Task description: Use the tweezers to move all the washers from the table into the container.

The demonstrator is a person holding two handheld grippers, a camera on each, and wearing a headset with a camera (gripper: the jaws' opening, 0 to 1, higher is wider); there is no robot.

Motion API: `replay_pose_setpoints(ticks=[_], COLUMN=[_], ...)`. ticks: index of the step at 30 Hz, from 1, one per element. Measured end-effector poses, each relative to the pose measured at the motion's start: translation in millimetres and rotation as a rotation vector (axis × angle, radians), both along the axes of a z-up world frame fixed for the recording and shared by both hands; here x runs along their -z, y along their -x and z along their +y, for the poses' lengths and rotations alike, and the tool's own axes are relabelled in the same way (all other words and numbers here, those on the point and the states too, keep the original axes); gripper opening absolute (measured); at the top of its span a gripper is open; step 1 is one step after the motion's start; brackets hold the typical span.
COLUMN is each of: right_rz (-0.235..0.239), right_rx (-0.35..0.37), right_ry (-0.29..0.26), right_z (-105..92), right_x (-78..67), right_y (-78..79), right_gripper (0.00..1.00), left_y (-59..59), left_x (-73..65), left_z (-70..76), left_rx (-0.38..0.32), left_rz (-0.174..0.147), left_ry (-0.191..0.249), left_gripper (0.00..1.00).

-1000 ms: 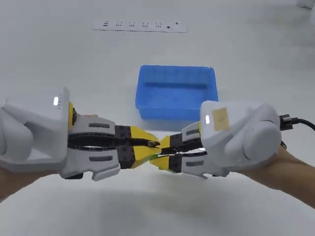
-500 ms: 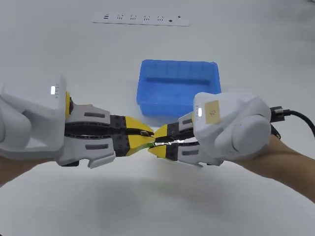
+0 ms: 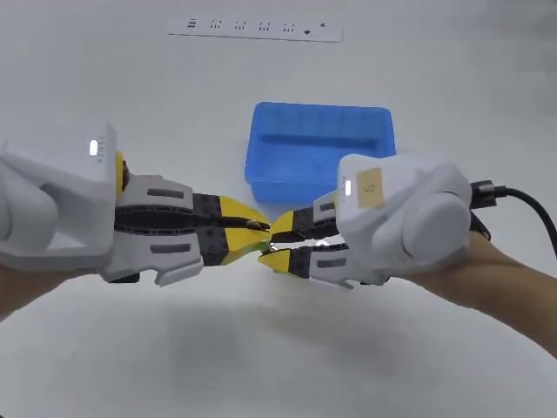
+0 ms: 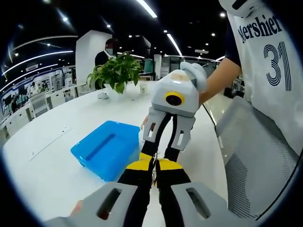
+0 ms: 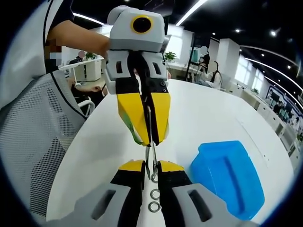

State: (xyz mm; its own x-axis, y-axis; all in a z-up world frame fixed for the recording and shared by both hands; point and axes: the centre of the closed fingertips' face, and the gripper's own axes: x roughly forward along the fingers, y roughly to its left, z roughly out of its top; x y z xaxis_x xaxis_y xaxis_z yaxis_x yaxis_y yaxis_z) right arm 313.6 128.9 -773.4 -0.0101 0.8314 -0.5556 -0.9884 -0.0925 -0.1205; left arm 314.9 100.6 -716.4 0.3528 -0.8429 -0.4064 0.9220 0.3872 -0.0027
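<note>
Thin silver metal tweezers (image 5: 148, 137) pinched by left tool (image 3: 258, 233) and right tool (image 3: 277, 242). Small round metal washers (image 5: 155, 194) lying on white counter (image 3: 130, 104) — none seen in blue plastic container (image 3: 296, 185).

Quick tally here: two grippers, the left gripper (image 3: 258, 233) and the right gripper (image 3: 277, 249), nose to nose. One pair of tweezers (image 5: 148, 152) between them. One blue container (image 3: 320, 150) just behind. Two washers (image 5: 155, 194) counted on the table in the right gripper view. One power strip (image 3: 254, 29) at the far edge, and one potted plant (image 4: 116, 71) beyond.
</note>
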Motion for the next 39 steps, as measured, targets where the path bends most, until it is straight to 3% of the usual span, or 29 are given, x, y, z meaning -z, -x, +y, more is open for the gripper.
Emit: replay_pose_setpoints(ticks=[10,15,20,24,34,38,39], right_rz=[0.019,-0.003,0.004,-0.006,-0.010,-0.015,-0.019], right_rx=[0.006,0.007,0.010,0.007,0.034,0.046,0.051], right_ry=[0.004,0.024,0.026,0.034,0.000,-0.020,-0.027], right_z=[0.6,0.4,0.3,0.1,-7.3,-8.6,-9.1], right_x=[2.8,3.1,3.1,3.0,-19.0,-30.5,-35.4], right_y=[-0.9,-0.8,-0.8,-1.1,-7.4,-9.9,-11.1], right_gripper=[0.11,0.10,0.10,0.10,0.10,0.10,0.10], left_y=[-2.8,-4.0,-3.3,-4.3,-7.9,-9.6,-10.5], left_x=[1.4,1.5,1.5,1.0,-19.2,-31.7,-36.7], left_z=[0.7,-0.7,-0.2,0.6,-4.3,-7.4,-8.6], left_rx=[-0.010,-0.006,-0.007,-0.014,0.001,0.024,0.029], left_rz=[0.013,0.024,0.033,0.056,0.035,0.013,-0.005], left_ry=[0.013,0.018,0.020,0.018,0.022,0.013,0.010], left_gripper=[0.07,0.07,0.07,0.07,0.07,0.07,0.07])
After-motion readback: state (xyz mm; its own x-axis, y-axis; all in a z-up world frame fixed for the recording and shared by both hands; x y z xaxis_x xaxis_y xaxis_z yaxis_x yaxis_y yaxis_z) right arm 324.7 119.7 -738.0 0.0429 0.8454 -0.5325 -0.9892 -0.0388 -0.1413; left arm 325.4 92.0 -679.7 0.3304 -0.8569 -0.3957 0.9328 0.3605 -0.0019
